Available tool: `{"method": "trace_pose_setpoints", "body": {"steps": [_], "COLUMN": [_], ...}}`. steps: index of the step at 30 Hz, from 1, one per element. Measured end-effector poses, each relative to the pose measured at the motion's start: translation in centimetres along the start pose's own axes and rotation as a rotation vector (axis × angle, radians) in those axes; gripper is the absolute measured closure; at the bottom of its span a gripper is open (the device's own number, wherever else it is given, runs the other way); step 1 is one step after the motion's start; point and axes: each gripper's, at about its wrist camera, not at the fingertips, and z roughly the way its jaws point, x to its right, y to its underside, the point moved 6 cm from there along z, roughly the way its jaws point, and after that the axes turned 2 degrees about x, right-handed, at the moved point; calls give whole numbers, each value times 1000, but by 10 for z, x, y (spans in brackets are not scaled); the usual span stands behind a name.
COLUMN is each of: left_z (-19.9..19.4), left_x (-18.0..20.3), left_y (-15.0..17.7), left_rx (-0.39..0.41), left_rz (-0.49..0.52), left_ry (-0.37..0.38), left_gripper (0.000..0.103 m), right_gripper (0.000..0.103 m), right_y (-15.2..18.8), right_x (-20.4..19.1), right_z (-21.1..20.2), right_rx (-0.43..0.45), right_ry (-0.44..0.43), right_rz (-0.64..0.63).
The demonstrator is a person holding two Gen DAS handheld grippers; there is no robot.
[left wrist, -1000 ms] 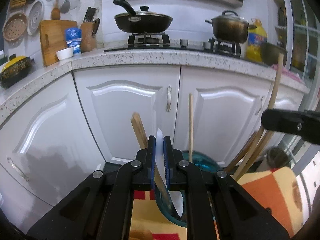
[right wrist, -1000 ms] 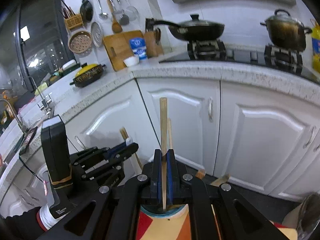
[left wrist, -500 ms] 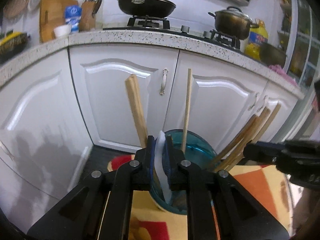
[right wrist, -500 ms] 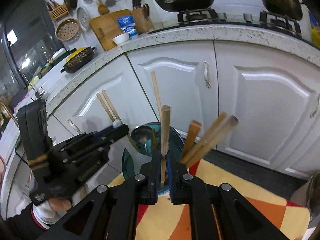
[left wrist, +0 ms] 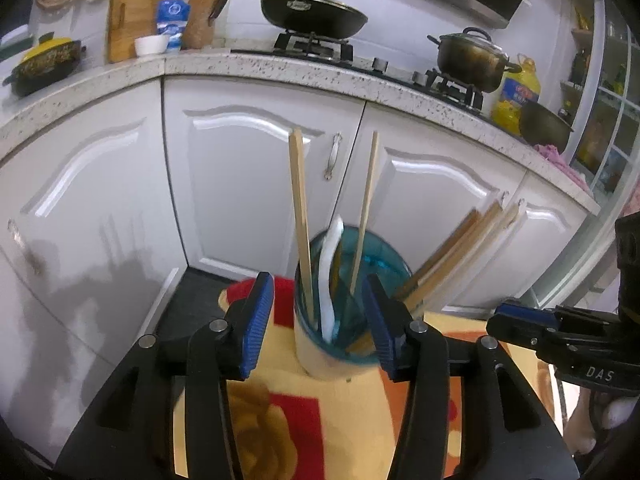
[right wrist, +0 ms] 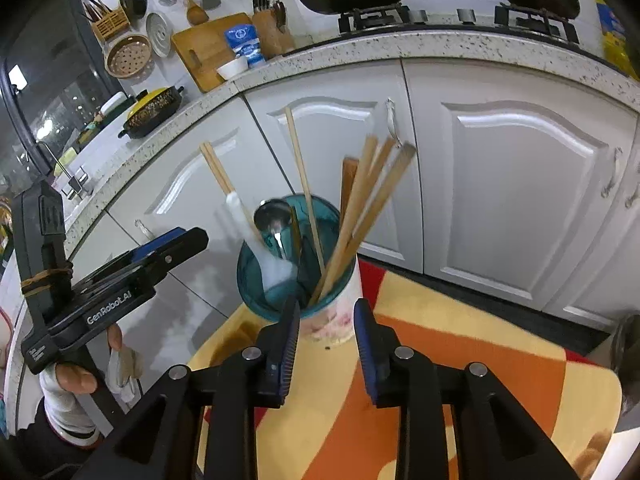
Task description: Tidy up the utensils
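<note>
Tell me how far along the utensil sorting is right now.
Nearly done, by the look of it. Done: the white spoon, the chopsticks and a metal spoon all stand in the teal holder. In hand: nothing; the left gripper and right gripper both have open, empty jaws by the holder. Left: no loose utensils show on the tablecloth.

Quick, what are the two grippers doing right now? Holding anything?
Left gripper: open, holding nothing.
Right gripper: open, holding nothing.
</note>
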Motion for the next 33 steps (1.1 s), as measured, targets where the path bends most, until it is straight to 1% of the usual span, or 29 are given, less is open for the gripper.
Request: {"method": "trace_pose_setpoints", "body": {"steps": [7, 9, 12, 24, 33], "left_z": [-9, -14, -21, -37, -45], "left_x": [3, 6, 9, 14, 16], "left_y": [29, 36, 42, 53, 54], "left_rx": [-29, -25, -10, 14, 26], "left_rz": [3, 6, 15, 55, 47], "left_ry": [-36, -47, -66, -116, -129], "left_gripper": [58, 58, 58, 58, 58], "right_gripper": [74, 70, 68, 64, 63], "right_y": [16, 18, 21, 30, 33], "right_x": [-9, -11, -13, -20, -21], "right_z": [1, 0, -2, -11, -18], "right_rx": [6, 18, 27, 54, 79], "right_ry": [53, 72, 86, 124, 147], "right_rz": [-34, -40, -42, -54, -57]}}
